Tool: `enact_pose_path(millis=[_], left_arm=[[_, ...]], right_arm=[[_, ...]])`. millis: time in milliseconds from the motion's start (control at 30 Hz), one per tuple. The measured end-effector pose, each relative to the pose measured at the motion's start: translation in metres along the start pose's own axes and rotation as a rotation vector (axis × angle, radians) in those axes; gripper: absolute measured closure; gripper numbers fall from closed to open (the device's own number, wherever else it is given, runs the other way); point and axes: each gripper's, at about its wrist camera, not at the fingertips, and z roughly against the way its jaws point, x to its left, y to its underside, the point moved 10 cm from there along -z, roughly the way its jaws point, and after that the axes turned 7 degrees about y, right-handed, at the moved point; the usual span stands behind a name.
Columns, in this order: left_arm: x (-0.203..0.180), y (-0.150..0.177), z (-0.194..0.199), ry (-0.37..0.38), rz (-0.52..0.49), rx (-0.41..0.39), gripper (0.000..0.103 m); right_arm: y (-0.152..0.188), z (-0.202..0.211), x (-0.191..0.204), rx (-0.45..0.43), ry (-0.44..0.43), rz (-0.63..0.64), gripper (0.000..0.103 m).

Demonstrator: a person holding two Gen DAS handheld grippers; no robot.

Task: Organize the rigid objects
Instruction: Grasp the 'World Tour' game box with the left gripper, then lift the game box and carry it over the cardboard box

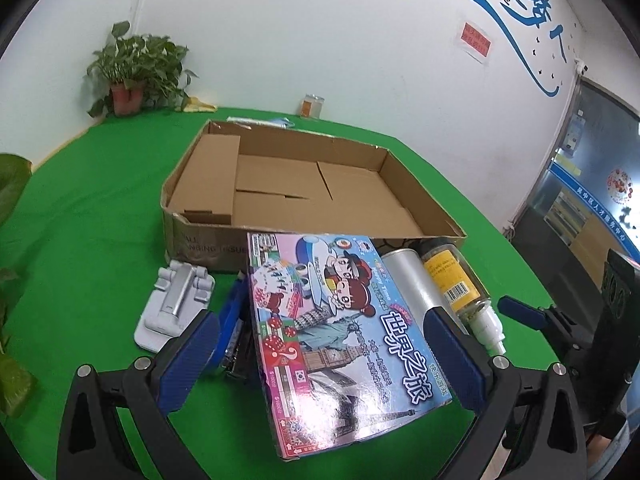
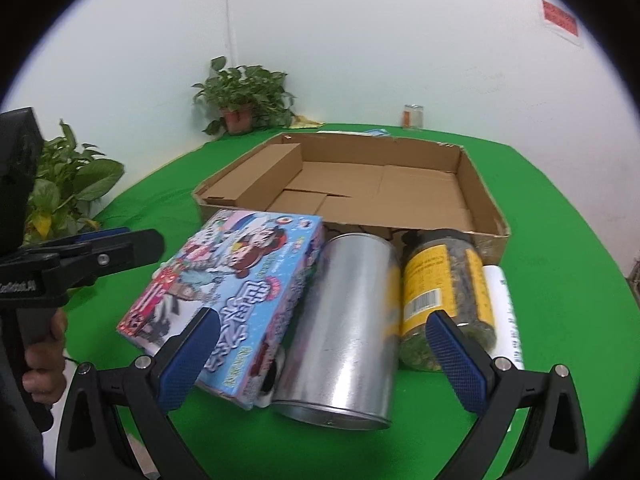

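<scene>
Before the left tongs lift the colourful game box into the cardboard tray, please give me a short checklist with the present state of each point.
1. Left tongs open around the game box: ok.
2. Pads already touching the box sides: cannot tell.
3. Cardboard tray has free floor space: ok.
4. Box free of neighbours: not ok, it leans on the metal can.
5. Right tongs open and holding nothing: ok.
6. Blue object beneath the box is clear: cannot tell.

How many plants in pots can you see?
1 pot shows: the potted plant in an orange pot at the table's far left corner by the wall. More leaves sit at the left edge, but their pot is hidden, so there may be a second.
</scene>
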Motion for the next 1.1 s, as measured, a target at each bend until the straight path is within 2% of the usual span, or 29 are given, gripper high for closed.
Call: enact_pose_path(millis=[133, 333, 433, 567, 667, 800, 900, 1100], left_arm=[[0.004, 0.008, -0.010, 0.034, 0.023, 0.050, 0.001], [0.009, 0.020, -0.029, 0.114, 0.087, 0.116, 0.001], [0.010, 0.024, -0.041, 0.159, 0.113, 0.153, 0.002], [0.013, 0.027, -0.055, 0.187, 0.144, 0.198, 0.007], [0.015, 0.030, -0.061, 0.170, 0.138, 0.219, 0.007], [0.017, 0.033, -0.064, 0.149, 0.134, 0.236, 0.008], [0.022, 0.035, -0.067, 0.121, 0.137, 0.251, 0.015], [0.027, 0.037, -0.070, 0.126, 0.180, 0.239, 0.015]], right_arm=[[0.002, 0.000, 0.026, 0.022, -0.124, 0.010, 0.001], [0.004, -0.009, 0.059, 0.085, -0.254, 0.026, 0.001], [0.005, -0.017, 0.070, 0.119, -0.284, 0.036, 0.001], [0.009, -0.029, 0.084, 0.159, -0.295, 0.081, 0.001], [0.015, -0.046, 0.084, 0.217, -0.255, 0.093, 0.001], [0.013, -0.051, 0.088, 0.226, -0.209, 0.107, 0.001], [0.012, -0.056, 0.090, 0.240, -0.200, 0.113, 0.001], [0.013, -0.065, 0.087, 0.244, -0.180, 0.098, 0.001]])
